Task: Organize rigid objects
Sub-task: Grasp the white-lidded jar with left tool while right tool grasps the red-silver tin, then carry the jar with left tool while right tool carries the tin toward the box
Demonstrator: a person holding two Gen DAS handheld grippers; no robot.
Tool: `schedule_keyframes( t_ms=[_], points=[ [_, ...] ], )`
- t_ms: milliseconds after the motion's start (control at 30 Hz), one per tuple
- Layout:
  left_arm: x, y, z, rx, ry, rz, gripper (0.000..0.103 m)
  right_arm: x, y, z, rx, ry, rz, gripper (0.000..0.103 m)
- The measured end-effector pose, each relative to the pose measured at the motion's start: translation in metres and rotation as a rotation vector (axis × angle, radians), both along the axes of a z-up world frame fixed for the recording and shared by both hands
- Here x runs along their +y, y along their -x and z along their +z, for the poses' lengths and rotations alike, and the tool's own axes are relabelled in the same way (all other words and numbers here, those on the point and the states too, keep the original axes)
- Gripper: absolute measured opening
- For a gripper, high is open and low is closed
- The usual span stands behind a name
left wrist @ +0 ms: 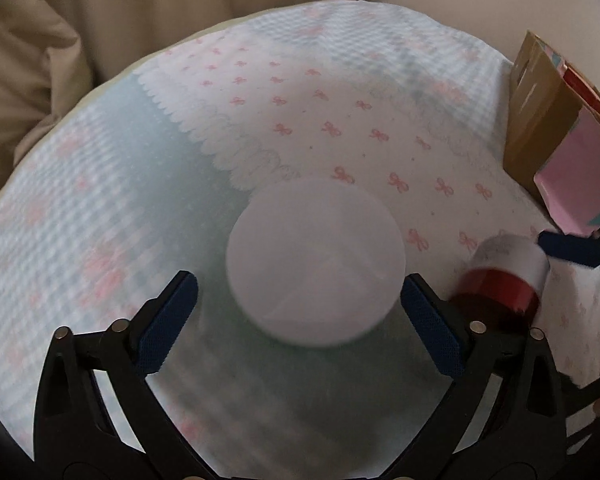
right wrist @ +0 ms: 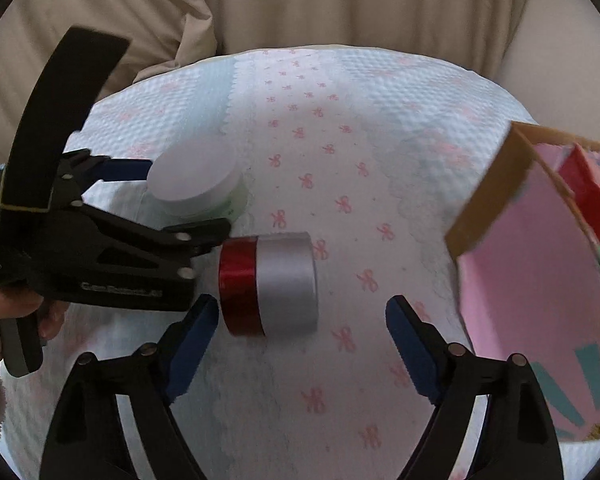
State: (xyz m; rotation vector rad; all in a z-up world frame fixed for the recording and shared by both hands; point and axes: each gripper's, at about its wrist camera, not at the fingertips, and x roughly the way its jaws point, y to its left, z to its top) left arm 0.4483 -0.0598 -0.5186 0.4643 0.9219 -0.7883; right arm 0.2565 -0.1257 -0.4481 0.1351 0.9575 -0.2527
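A red-and-silver roll (right wrist: 269,285) lies on its side on the bow-print cloth (right wrist: 340,152), its axis running left to right, red half toward the white round jar (right wrist: 198,184). The right claw (right wrist: 300,316) stands spread around the roll, left pad near it, contact unclear. The left claw (left wrist: 300,292) is spread either side of the jar's lid, not gripping. Only the right view shows the pink-lined cardboard box (right wrist: 536,264) interior and a hand (right wrist: 16,316) gripping the left tool.
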Motion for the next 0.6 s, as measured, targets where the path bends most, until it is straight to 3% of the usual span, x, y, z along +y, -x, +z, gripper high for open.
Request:
schedule_keyframes(
  t_ms=[33, 200, 267, 333, 600],
  points=[
    [-0.002, -0.002, -0.001, 0.004, 0.005, -0.006, 0.096, 0.001, -0.003, -0.001, -0.001, 0.002, 0.008, 0.070],
    [-0.010, -0.006, -0.004, 0.018, 0.005, -0.028, 0.069, 0.001, -0.016, -0.005, -0.008, 0.011, 0.017, 0.066],
    [-0.012, -0.005, -0.004, 0.013, 0.002, -0.033, 0.068, 0.002, -0.019, -0.005, -0.014, 0.002, 0.026, 0.060],
    [-0.011, -0.005, -0.003, 0.013, 0.004, -0.033, 0.068, 0.003, -0.021, -0.007, -0.004, -0.013, 0.042, 0.038],
    [-0.005, -0.004, 0.000, 0.027, 0.009, -0.009, 0.068, 0.003, -0.020, -0.005, -0.002, -0.037, 0.041, 0.038]
  ],
)
